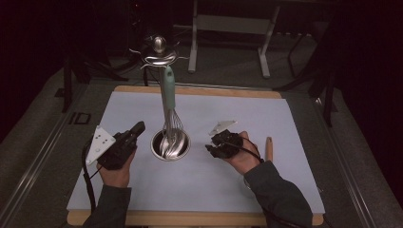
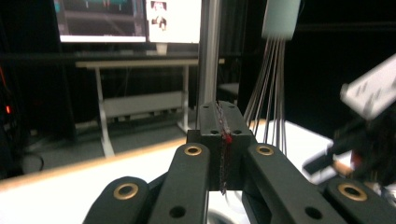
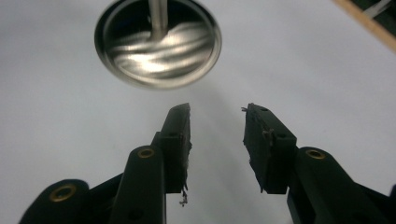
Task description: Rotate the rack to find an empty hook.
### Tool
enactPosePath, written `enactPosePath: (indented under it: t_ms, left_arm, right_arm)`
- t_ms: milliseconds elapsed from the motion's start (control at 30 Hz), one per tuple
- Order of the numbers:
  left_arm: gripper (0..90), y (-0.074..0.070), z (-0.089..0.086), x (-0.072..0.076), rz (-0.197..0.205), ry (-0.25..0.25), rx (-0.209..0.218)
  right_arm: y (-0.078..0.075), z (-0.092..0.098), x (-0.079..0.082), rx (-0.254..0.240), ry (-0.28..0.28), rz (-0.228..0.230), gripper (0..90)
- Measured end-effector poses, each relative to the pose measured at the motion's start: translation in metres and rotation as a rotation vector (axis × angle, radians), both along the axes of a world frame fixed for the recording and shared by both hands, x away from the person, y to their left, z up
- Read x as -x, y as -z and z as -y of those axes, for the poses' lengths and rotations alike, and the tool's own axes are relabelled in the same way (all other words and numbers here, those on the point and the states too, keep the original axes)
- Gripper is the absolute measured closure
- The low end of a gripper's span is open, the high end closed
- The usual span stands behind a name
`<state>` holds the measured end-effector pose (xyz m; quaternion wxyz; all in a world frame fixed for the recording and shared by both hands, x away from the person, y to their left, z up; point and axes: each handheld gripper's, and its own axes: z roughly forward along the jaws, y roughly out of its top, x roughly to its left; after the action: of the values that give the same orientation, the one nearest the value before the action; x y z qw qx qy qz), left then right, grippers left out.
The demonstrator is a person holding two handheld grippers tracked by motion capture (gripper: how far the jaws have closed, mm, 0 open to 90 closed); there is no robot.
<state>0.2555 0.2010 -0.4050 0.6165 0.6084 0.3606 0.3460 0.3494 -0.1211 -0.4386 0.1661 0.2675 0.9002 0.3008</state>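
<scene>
Standing whisk [image 1: 169, 102] in steel cup [image 1: 170, 145], mid-tabletop [image 1: 285, 118]. Left gripper [image 1: 135, 130] fingers shut, empty; right gripper [image 1: 212, 148] fingers open, empty, beside cup. Risk: careless nudge tips top-heavy whisk and cup.

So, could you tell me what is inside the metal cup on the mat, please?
The metal cup holds a whisk standing upright, wire head down and teal handle above the rim. The wires cover the cup's bottom.
</scene>
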Motion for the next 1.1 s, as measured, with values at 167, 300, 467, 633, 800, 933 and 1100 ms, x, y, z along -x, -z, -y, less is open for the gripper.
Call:
enactPosePath:
  t_ms: [167, 300, 467, 633, 800, 933, 1100]
  left_arm:
    - [89.6, -0.02, 0.001, -0.001, 0.061, -0.002, 0.017]
    - [89.6, -0.042, 0.005, -0.006, 0.155, 0.001, 0.035]
    - [89.6, -0.061, 0.011, -0.013, 0.224, 0.026, 0.08]
    - [89.6, -0.076, 0.018, -0.017, 0.27, 0.027, 0.08]
    - [89.7, -0.092, 0.021, -0.02, 0.309, 0.033, 0.1]
    - [89.7, -0.1, 0.022, -0.022, 0.328, 0.048, 0.118]
    - [89.7, -0.103, 0.022, -0.027, 0.332, 0.047, 0.126]
  right_arm:
    - [0.015, 0.001, 0.001, 0.003, 0.011, -0.028, 60.2]
    - [0.024, 0.005, 0.002, 0.004, 0.011, -0.034, 60.0]
    - [0.028, 0.008, 0.004, 0.001, 0.017, -0.043, 59.6]
    - [0.031, 0.011, 0.005, -0.018, 0.016, -0.053, 59.5]
    - [0.035, 0.014, 0.007, -0.023, 0.017, -0.058, 59.5]
    - [0.035, 0.016, 0.006, -0.026, 0.019, -0.055, 59.5]
    - [0.034, 0.017, 0.007, -0.036, 0.028, -0.058, 59.5]
